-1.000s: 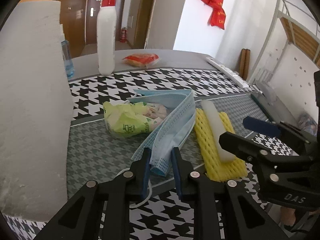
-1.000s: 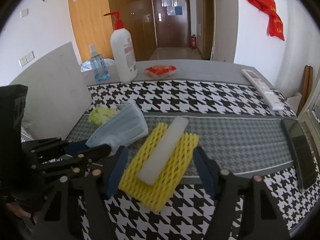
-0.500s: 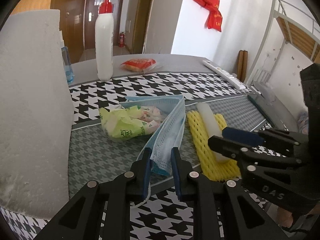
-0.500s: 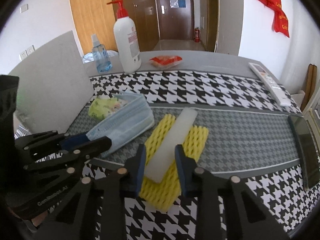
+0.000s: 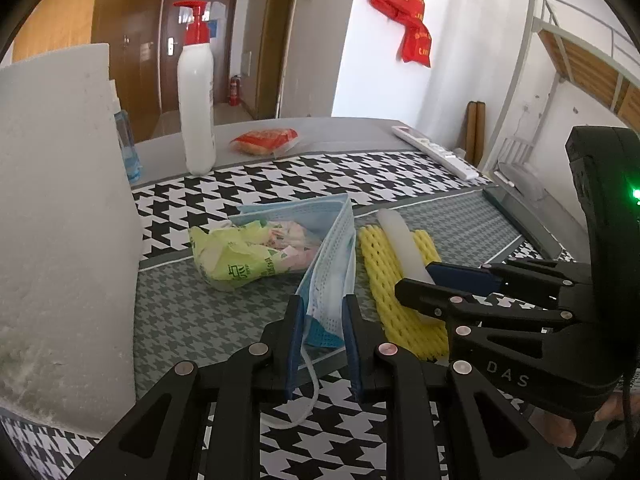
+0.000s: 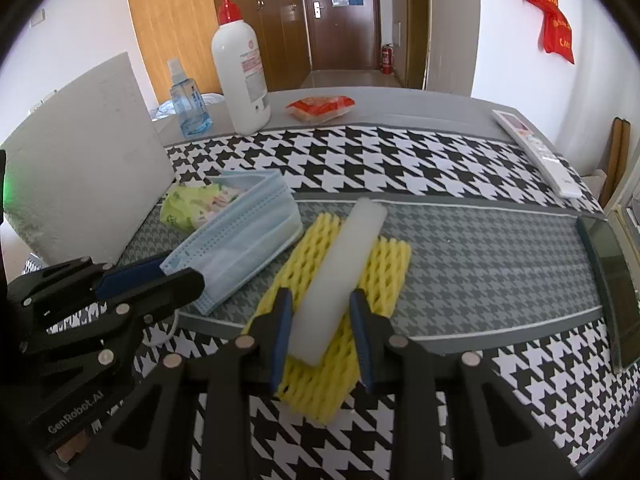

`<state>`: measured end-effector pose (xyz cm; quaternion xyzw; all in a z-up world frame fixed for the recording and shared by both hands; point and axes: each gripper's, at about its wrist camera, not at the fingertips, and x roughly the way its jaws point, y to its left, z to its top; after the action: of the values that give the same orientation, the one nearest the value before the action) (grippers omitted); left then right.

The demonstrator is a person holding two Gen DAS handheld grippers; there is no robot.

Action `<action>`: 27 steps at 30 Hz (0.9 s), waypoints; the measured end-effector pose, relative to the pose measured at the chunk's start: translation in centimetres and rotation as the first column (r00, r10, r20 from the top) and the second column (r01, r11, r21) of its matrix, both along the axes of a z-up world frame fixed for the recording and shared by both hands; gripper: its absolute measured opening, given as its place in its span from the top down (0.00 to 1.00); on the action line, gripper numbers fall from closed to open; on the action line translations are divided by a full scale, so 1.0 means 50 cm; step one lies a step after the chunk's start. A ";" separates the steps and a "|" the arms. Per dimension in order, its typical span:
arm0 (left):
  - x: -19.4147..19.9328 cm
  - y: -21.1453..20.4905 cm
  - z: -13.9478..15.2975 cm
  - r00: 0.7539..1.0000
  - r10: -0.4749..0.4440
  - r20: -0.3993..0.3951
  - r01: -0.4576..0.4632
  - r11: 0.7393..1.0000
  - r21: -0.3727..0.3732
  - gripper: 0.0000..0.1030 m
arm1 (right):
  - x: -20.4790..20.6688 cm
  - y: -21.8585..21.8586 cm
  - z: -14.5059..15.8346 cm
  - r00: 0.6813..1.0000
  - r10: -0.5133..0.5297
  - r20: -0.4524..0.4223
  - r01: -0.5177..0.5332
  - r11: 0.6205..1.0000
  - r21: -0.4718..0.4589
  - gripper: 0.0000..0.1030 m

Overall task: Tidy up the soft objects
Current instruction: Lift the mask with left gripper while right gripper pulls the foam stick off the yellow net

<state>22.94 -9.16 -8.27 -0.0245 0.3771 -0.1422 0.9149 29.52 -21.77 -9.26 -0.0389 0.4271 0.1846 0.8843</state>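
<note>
R gripper (image 6: 320, 312) closed on foam strip (image 6: 340, 272) (L gripper (image 5: 322, 320) pinching mask (image 5: 328, 280))

Left claw (image 5: 322, 322) and right claw (image 6: 320, 316) sit side by side, each clamped narrow (both angled downward).

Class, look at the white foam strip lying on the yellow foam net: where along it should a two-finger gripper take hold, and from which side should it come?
Probably at the near end of the white foam strip, fingers across its narrow width, coming from the near table edge and angled down. It is long and slim, lies loose on the yellow foam net, and only its width fits between the jaws. The right gripper already brackets that end.
</note>
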 end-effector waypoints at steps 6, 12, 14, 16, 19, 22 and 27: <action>0.006 -0.006 -0.002 1.000 -0.019 -0.011 0.019 1.000 -0.002 0.64 | -0.005 -0.014 0.006 1.000 -0.005 0.004 0.005 0.999 0.041 0.75; 0.016 -0.011 -0.004 1.000 -0.018 -0.024 0.018 1.000 -0.002 0.58 | -0.019 -0.033 0.020 1.000 -0.014 0.022 0.012 0.997 0.081 0.78; 0.018 -0.014 -0.006 0.999 -0.024 -0.030 0.023 1.000 -0.006 0.58 | -0.024 -0.041 0.025 0.999 -0.022 0.030 0.019 0.995 0.095 0.79; 0.023 -0.017 -0.010 0.998 -0.031 -0.046 0.031 0.999 -0.007 0.58 | -0.028 -0.051 0.028 0.999 -0.029 0.034 0.025 0.993 0.113 0.79; 0.028 -0.018 -0.013 0.998 -0.031 -0.057 0.030 0.999 -0.014 0.68 | -0.036 -0.060 0.032 0.999 -0.033 0.035 0.028 0.990 0.136 0.79; 0.031 -0.018 -0.015 0.997 -0.035 -0.064 0.034 0.999 -0.020 0.82 | -0.043 -0.066 0.039 0.998 -0.040 0.048 0.032 0.989 0.146 0.79; 0.025 -0.018 -0.009 0.998 -0.048 -0.042 0.047 0.998 -0.032 0.95 | -0.057 -0.080 0.054 0.996 -0.056 0.066 0.045 0.986 0.163 0.79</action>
<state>24.19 -10.06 -8.74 -0.0325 0.3946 -0.1691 0.9026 26.65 -25.75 -6.57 0.0371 0.3802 0.1947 0.9034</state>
